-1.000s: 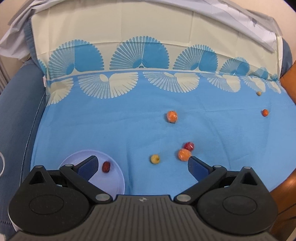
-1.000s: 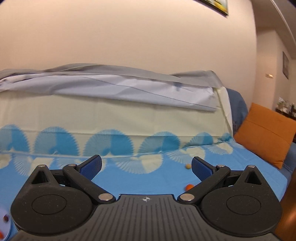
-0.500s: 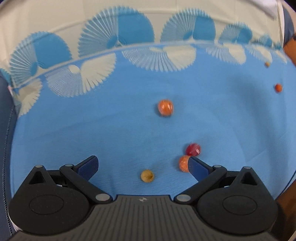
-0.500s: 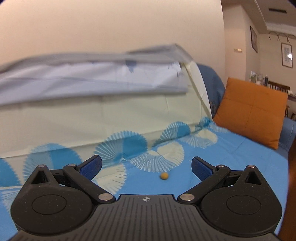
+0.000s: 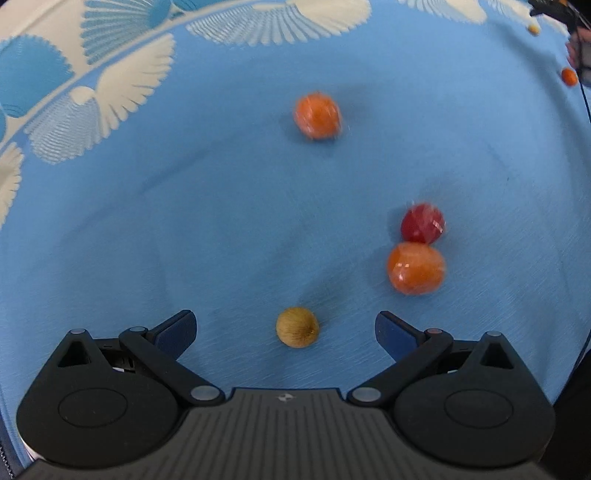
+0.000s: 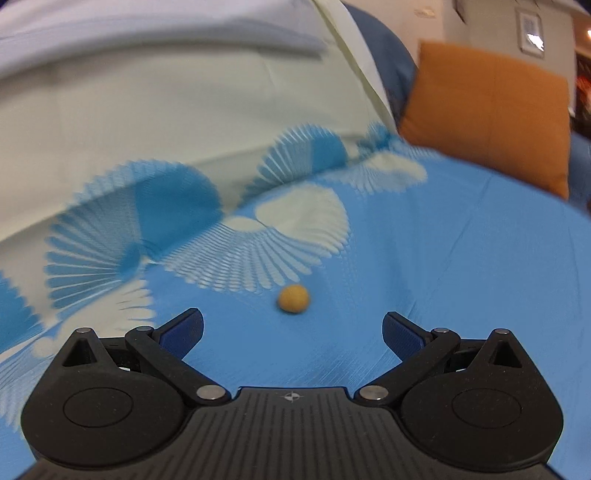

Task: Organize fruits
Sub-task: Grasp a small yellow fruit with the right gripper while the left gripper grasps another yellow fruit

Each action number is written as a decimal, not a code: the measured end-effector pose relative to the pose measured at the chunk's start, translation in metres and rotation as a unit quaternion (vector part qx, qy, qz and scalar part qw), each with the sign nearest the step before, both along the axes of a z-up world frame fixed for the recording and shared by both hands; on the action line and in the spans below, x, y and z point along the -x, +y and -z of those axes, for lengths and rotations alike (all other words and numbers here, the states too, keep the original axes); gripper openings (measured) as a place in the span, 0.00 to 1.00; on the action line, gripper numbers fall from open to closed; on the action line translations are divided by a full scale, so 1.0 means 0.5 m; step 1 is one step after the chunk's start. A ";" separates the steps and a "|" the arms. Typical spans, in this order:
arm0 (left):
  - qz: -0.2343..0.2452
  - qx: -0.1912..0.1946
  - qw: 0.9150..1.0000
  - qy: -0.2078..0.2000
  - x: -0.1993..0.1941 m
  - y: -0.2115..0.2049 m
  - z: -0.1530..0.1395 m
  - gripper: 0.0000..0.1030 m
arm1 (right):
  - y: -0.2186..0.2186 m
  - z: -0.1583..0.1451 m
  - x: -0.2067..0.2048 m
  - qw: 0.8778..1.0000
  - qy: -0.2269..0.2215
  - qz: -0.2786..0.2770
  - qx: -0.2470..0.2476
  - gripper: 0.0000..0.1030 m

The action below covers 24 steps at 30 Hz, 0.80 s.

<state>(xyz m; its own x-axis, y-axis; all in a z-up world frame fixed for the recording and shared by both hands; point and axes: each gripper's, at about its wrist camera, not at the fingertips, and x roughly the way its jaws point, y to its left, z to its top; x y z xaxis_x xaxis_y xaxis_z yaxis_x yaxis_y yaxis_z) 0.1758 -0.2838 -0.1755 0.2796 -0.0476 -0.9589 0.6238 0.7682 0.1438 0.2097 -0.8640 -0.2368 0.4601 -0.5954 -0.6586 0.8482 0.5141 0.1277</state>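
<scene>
My left gripper (image 5: 286, 328) stands open low over the blue cloth, with a small tan fruit (image 5: 297, 327) lying between its fingertips, untouched. To its right lie an orange fruit (image 5: 416, 268) and, touching it behind, a red fruit (image 5: 422, 223). Another orange fruit (image 5: 317, 115) sits farther off in the middle. Two tiny fruits, one orange (image 5: 569, 76) and one tan (image 5: 533, 28), rest at the far right. My right gripper (image 6: 293, 330) is open too, with a small yellow-tan fruit (image 6: 293, 299) just ahead of its fingertips on the cloth.
The blue cloth with white fan patterns (image 6: 258, 236) covers a sofa seat and runs up the backrest. An orange cushion (image 6: 491, 118) leans at the right end. A person's hand holding the other gripper (image 5: 578, 44) shows at the left view's top right edge.
My left gripper dropped and advanced, so the plate has left view and the tan fruit now lies between its fingers. My right gripper swung right and down toward the small yellow-tan fruit.
</scene>
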 end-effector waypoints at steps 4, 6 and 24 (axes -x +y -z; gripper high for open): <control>-0.002 -0.016 1.000 0.009 -0.007 -0.004 0.041 1.00 | -0.047 0.051 -0.035 0.999 0.001 0.032 -0.033 0.99; -0.009 -0.011 1.000 0.016 -0.013 0.000 0.053 1.00 | -0.070 0.075 -0.056 0.998 0.007 0.044 -0.054 0.99; 0.010 0.058 0.998 0.003 -0.001 0.003 0.002 0.25 | -0.050 0.078 -0.072 0.998 0.035 0.049 -0.005 0.27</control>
<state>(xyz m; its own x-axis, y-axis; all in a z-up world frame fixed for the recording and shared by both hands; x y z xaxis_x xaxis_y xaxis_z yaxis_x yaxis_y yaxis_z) 0.1762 -0.2824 -0.1767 0.2723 -0.1640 -0.9481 0.6397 0.7670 0.0511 0.2458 -0.8891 -0.2756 0.3529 -0.6287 -0.6930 0.9012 0.4276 0.0710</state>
